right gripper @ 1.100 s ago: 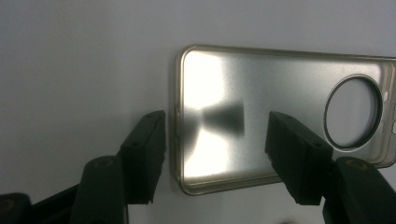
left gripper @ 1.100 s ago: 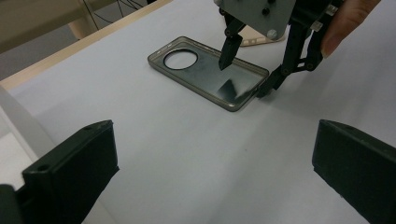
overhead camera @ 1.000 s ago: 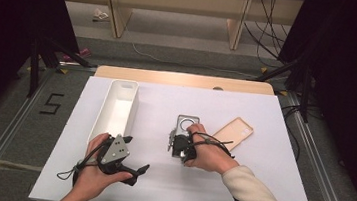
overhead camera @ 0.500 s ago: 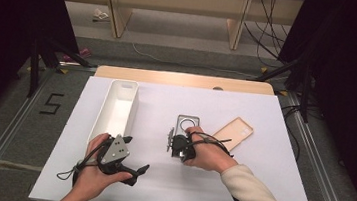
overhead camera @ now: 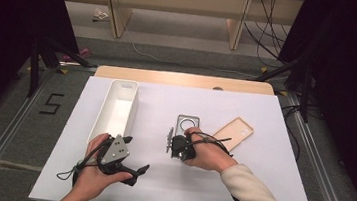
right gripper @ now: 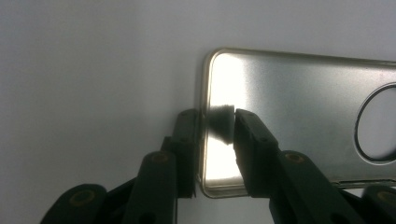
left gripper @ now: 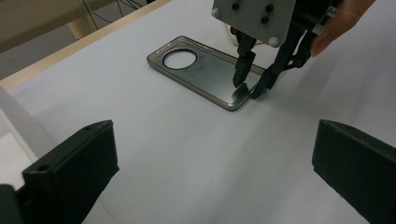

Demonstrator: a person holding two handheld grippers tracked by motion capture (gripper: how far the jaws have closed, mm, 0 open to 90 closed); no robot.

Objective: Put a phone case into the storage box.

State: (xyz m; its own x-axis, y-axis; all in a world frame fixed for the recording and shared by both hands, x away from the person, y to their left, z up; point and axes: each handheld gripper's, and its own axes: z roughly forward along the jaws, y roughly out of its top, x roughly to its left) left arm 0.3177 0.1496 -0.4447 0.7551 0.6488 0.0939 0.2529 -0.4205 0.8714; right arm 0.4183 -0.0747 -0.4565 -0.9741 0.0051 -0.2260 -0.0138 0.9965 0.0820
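A: Colours, quick. Phone case (overhead camera: pixel 187 124)?
B: Dark grey, glossy, paler metallic rim.
A: Second case (overhead camera: pixel 234 132)?
B: Tan, plain.
A: Bin (overhead camera: pixel 115 108)?
B: White. Table cover (overhead camera: pixel 258 179) white too, light wood edge at the far side.
A: Grippers?
B: Right gripper (right gripper: pixel 215 135) black. Left gripper (overhead camera: pixel 133 172) black with a grey plate.
A: Sleeve (overhead camera: pixel 252 193)?
B: Cream.

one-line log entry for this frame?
right hand-held gripper: jaws closing astride grey phone case rim | left hand-held gripper: open, idle | tan case, white bin: untouched
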